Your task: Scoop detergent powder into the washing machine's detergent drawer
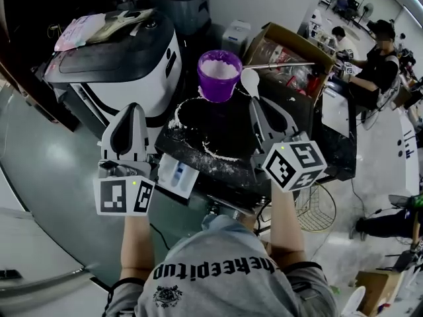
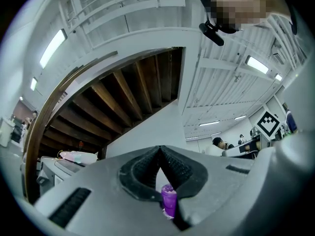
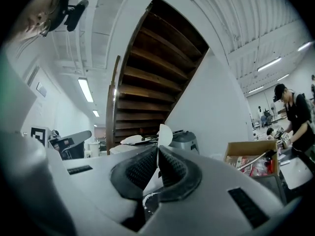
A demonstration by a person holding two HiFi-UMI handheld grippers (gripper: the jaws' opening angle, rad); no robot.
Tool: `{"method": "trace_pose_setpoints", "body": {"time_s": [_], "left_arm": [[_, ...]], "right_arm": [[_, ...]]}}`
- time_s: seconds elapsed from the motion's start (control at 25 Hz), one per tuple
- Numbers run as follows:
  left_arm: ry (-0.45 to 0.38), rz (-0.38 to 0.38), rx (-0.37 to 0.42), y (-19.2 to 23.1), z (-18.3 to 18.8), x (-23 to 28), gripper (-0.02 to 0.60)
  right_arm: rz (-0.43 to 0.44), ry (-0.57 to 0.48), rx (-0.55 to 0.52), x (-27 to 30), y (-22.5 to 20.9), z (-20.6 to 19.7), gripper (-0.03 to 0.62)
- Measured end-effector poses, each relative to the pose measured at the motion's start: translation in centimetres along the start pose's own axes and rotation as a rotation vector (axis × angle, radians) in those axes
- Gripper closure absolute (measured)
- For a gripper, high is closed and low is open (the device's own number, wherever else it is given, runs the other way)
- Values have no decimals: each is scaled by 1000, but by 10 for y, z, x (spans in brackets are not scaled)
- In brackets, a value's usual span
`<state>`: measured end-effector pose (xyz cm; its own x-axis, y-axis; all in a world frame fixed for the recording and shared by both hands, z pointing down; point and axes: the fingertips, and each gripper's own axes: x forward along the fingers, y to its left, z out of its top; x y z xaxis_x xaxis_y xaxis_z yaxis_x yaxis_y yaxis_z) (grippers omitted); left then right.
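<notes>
With the spoon [image 1: 250, 82] clamped in my right gripper [image 1: 256, 105] and my left gripper [image 1: 132, 109] closed empty, I'm probably about to dip into the cup [image 1: 218, 92] at twelve o'clock.

A purple cup [image 1: 219, 75] full of white powder stands on a dark top [image 1: 228, 127]. Just right of the cup, the right gripper [image 1: 255, 102] holds a white spoon [image 1: 250, 82]. The left gripper [image 1: 131, 111] is lower left of the cup.

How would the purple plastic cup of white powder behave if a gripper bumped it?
The purple plastic cup looks tall for its width, so it may tip readily. White powder fills it near the brim, so a bump would likely spill more onto the already dusted black top.
</notes>
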<state>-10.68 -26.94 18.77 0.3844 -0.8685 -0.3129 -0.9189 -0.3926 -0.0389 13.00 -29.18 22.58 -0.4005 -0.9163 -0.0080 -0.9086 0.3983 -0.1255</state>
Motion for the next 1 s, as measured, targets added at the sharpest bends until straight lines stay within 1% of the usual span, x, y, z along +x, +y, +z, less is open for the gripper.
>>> {"method": "trace_pose_setpoints", "body": {"time_s": [0.24,0.44,0.76,0.88,1.0], "left_arm": [[6,37,18,10,-18,38,578],[24,77,29,16,-36,57,578],[62,121,13,26,-56,80,578],[73,139,11,31,-62,88,578],[88,141,13,33,-69,97,578]], "right_arm": [[55,130,-24,58,-43,-5,588],[101,216,-60,99,-67,-19,588],[150,324,-166,156,-83,-41,588],[170,351,-189,171,-84,-47,588],[192,398,-196,184,-87,-57,588]]}}
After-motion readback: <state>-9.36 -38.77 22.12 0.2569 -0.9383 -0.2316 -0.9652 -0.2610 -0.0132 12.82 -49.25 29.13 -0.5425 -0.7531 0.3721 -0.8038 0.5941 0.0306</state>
